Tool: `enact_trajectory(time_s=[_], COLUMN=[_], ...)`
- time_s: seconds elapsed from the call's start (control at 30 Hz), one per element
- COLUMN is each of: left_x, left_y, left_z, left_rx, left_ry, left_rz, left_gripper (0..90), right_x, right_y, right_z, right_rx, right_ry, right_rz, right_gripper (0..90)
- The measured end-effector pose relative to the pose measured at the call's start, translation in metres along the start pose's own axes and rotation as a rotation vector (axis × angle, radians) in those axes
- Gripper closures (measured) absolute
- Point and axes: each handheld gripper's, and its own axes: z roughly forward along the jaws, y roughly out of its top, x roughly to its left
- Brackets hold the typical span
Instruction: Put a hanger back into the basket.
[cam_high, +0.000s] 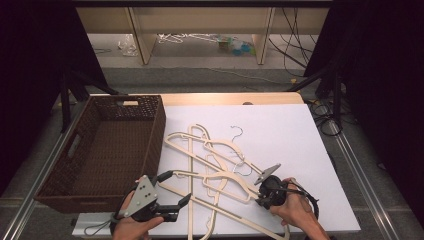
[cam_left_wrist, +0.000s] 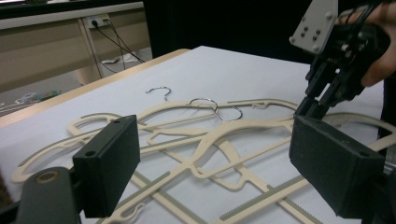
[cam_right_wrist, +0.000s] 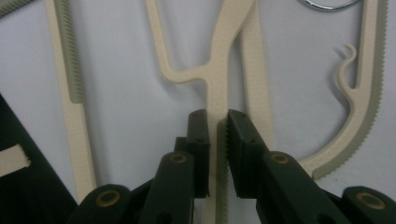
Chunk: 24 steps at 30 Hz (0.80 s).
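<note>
the cream hanger (cam_right_wrist: 219, 88) is lying in the tangled pile just right of the wicker basket (cam_high: 107, 145), and we are clamping its arm with our right gripper (cam_right_wrist: 217, 122). our left gripper (cam_high: 176, 200) is hovering spread wide, holding nothing, just below the basket's near right corner.

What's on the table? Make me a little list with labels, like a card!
Table: white top
Hangers: a tangled pile of cream hangers with metal hooks, lying flat
Basket: dark brown woven basket, left of the pile, nothing visible inside
Right gripper: jaws shut on a hanger arm
Left gripper: jaws wide open, nothing between them, near the pile's left edge
Floor beyond the table: cables and some bits, too small to tell
</note>
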Motion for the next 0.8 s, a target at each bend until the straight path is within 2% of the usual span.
enact_trajectory(time_s=[0.1, 0.2, 0.23, 0.27, 0.37, 0.4, 0.43, 0.5, 0.57, 0.6, 0.8], left_x=[-0.004, -0.004, -0.004, -0.004, -0.002, -0.002, 0.000, 0.002, 0.004, 0.003, 0.002], left_y=[0.004, 0.009, 0.009, 0.011, 0.014, 0.014, 0.012, 0.010, 0.011, 0.010, 0.007], left_z=[0.021, 0.046, 0.046, 0.053, 0.082, 0.082, 0.098, 0.110, 0.117, 0.123, 0.145], left_rx=[0.070, 0.134, 0.134, 0.154, 0.223, 0.223, 0.261, 0.286, 0.320, 0.317, 0.381], left_ry=[-0.011, -0.053, -0.053, -0.057, -0.089, -0.089, -0.091, -0.124, -0.123, -0.135, -0.201], left_rz=[0.019, 0.023, 0.023, 0.026, -0.006, -0.006, 0.001, -0.003, 0.020, 0.011, 0.056], left_gripper=[17.1, 18.6, 19.0, 19.0, 20.0, 19.9, 20.7, 23.4, 24.9, 27.2, 34.3], right_x=[-0.002, -0.004, -0.004, -0.004, -0.004, -0.003, -0.003, -0.002, -0.002, -0.001, 0.002], right_y=[0.000, -0.002, -0.002, -0.004, -0.005, -0.005, -0.006, -0.007, -0.008, -0.008, -0.009], right_z=[-0.009, -0.018, -0.018, -0.024, -0.032, -0.035, -0.037, -0.042, -0.046, -0.048, -0.057], right_rx=[-0.008, -0.007, -0.007, -0.012, -0.016, -0.014, -0.015, -0.011, -0.024, -0.019, -0.019], right_ry=[-0.014, -0.034, -0.034, -0.046, -0.061, -0.067, -0.071, -0.077, -0.079, -0.084, -0.094], right_rz=[-0.024, -0.060, -0.060, -0.082, -0.118, -0.125, -0.142, -0.150, -0.167, -0.174, -0.201], right_gripper=[79.9, 79.9, 79.9, 79.9, 79.9, 79.9, 79.9, 79.9, 79.9, 79.9, 79.9])
